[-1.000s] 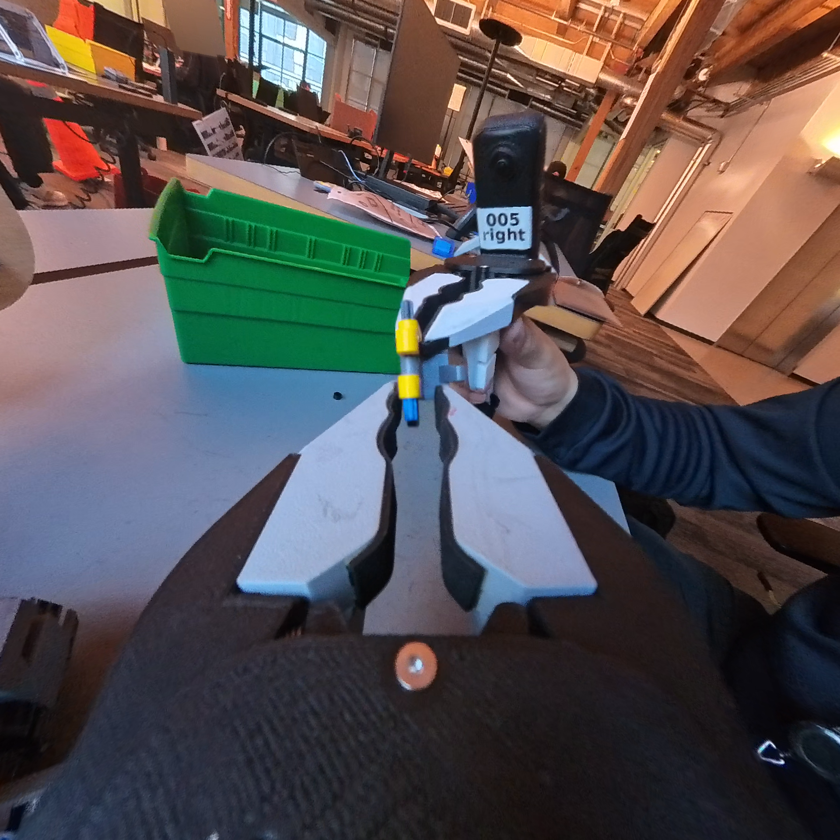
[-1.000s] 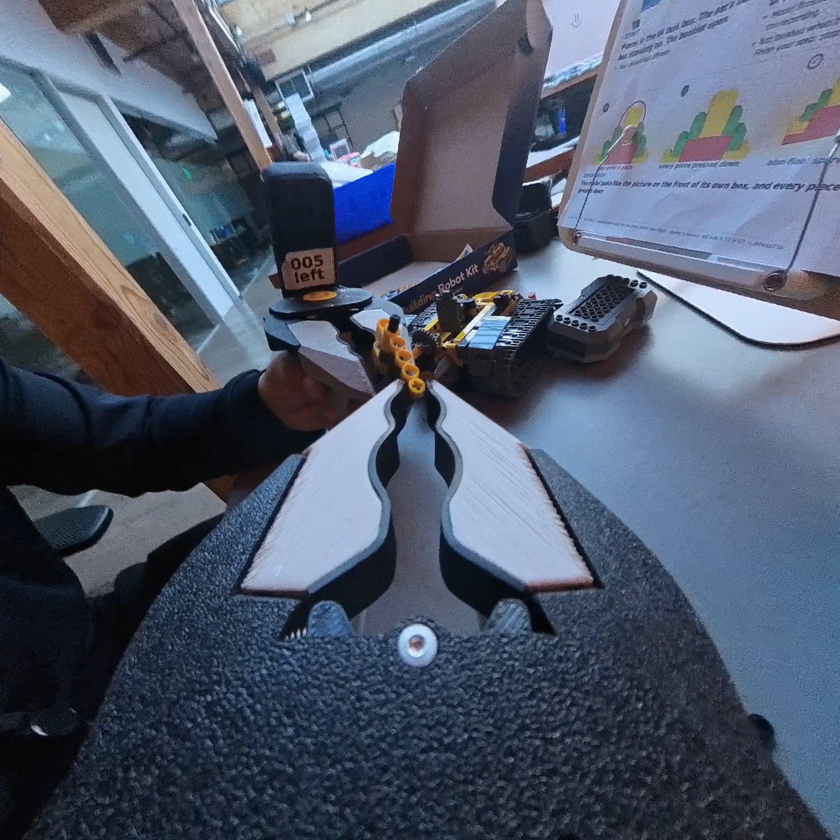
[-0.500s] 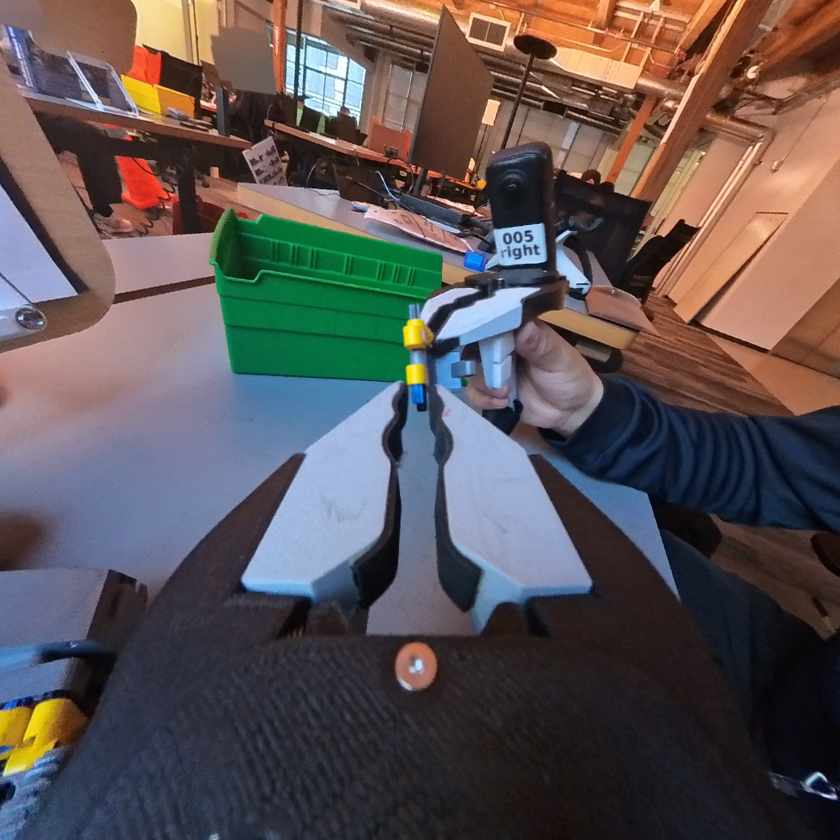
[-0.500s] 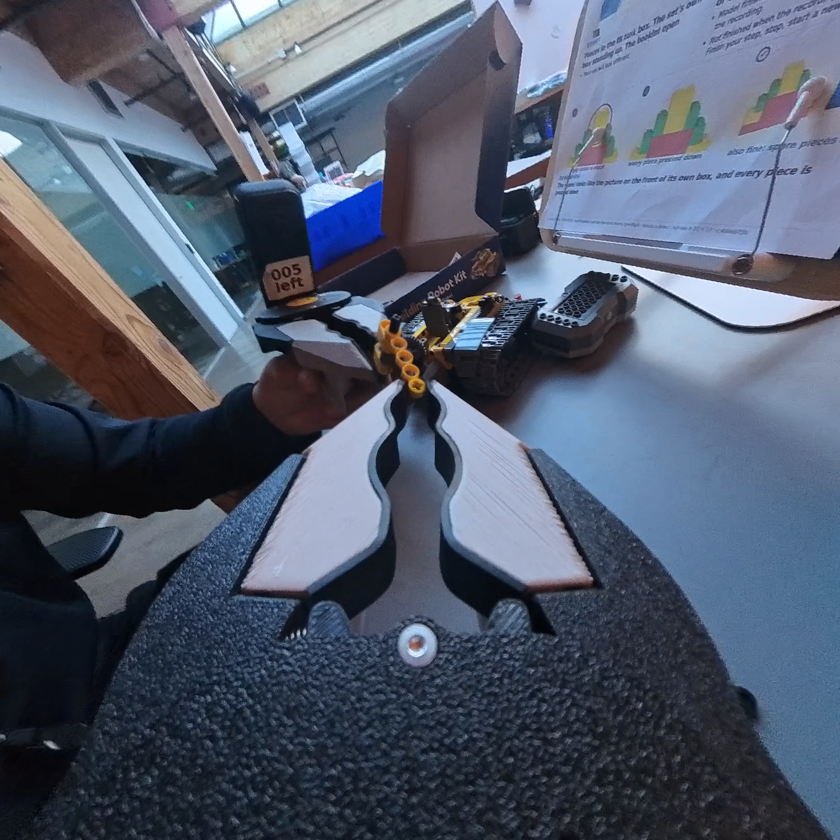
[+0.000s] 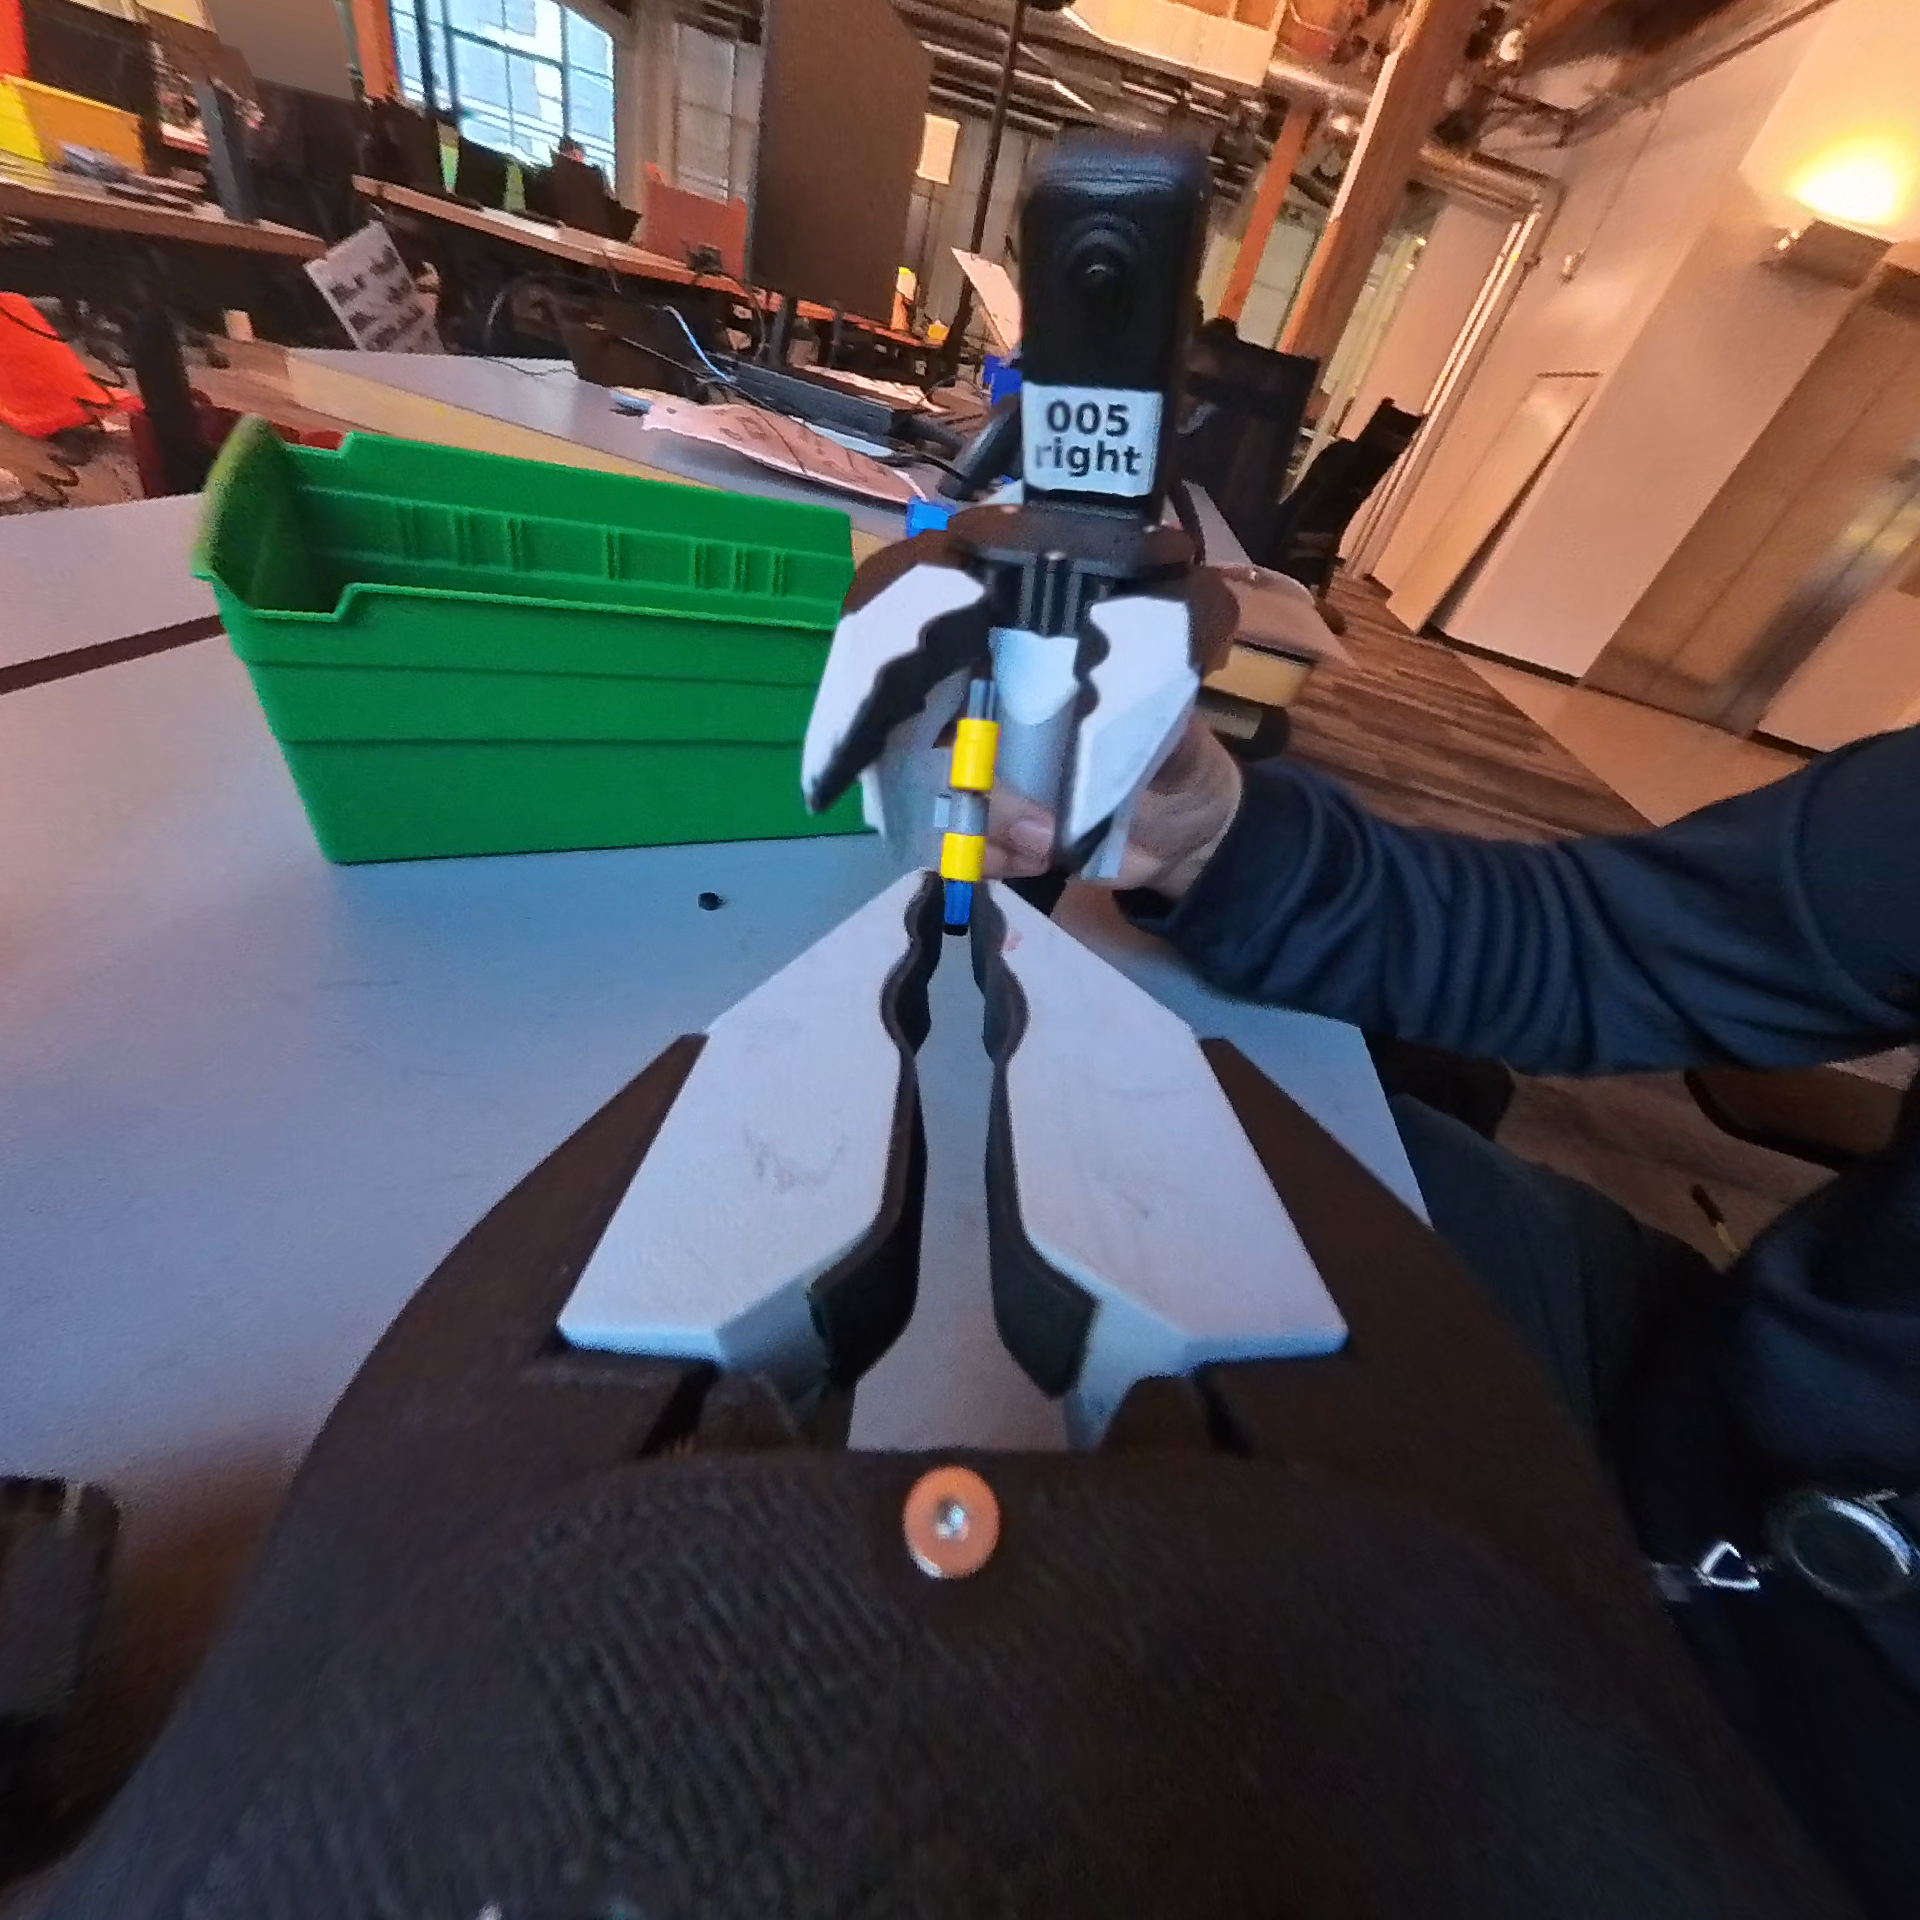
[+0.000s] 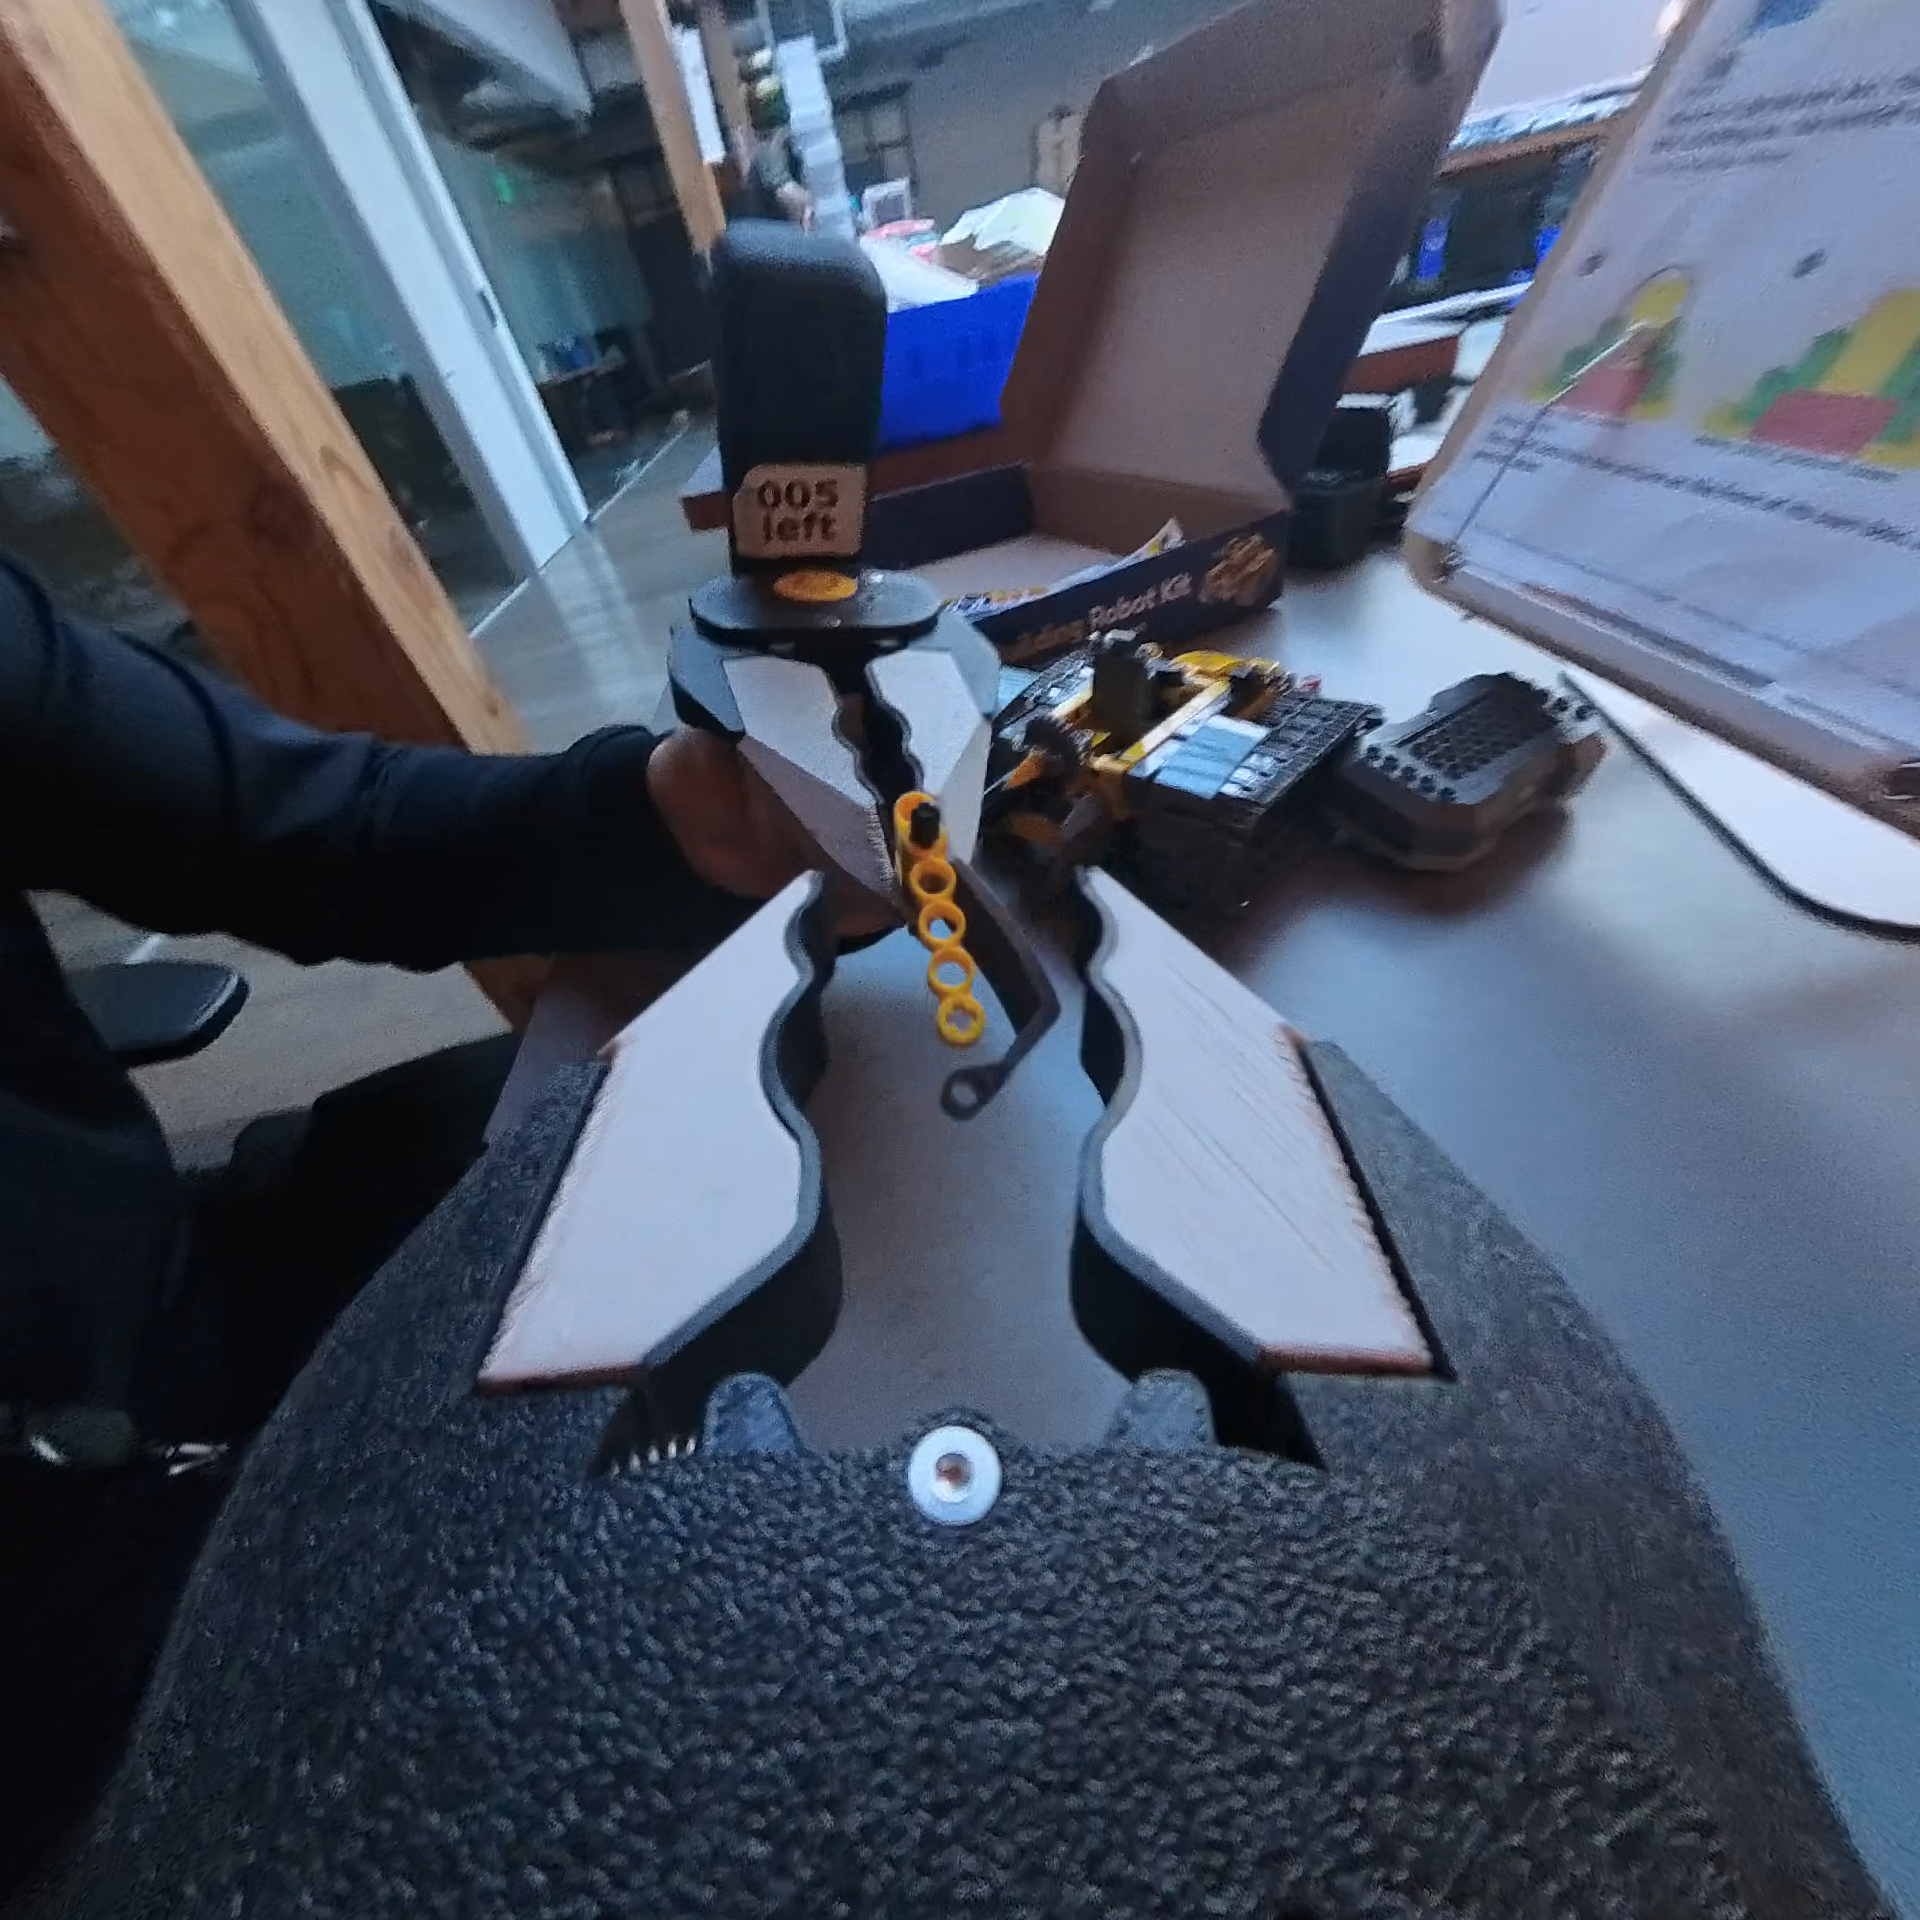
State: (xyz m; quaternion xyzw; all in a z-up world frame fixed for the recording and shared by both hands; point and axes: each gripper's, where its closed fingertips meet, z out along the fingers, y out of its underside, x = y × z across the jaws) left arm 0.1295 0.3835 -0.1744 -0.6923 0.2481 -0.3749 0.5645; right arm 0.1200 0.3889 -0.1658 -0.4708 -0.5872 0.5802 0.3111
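My left gripper [image 5: 951, 914] is shut on the lower end of a small building-toy piece [image 5: 961, 810]. Edge-on, the piece shows yellow, grey and blue sections. In the right wrist view it is a yellow beam with holes [image 6: 940, 935] with a thin black bent arm [image 6: 1003, 1029] hanging from it, held by the left gripper [image 6: 914, 831]. My right gripper [image 6: 948, 894] is open wide and empty, with its fingers either side of the piece and apart from it. It also shows facing me in the left wrist view [image 5: 987, 769].
A green bin [image 5: 540, 665] stands on the grey table [image 5: 312, 1039] at the far left. Behind the left gripper are a black-and-yellow tracked model [image 6: 1174, 748], a black grated part [image 6: 1475, 748], an open cardboard box [image 6: 1174, 364] and a printed sheet on a stand [image 6: 1714, 416]. My two grippers' fingertips are within a few centimetres of each other.
My right gripper has opened and let go of the piece, which stays in the left gripper. The two grippers have turned to face each other more squarely.
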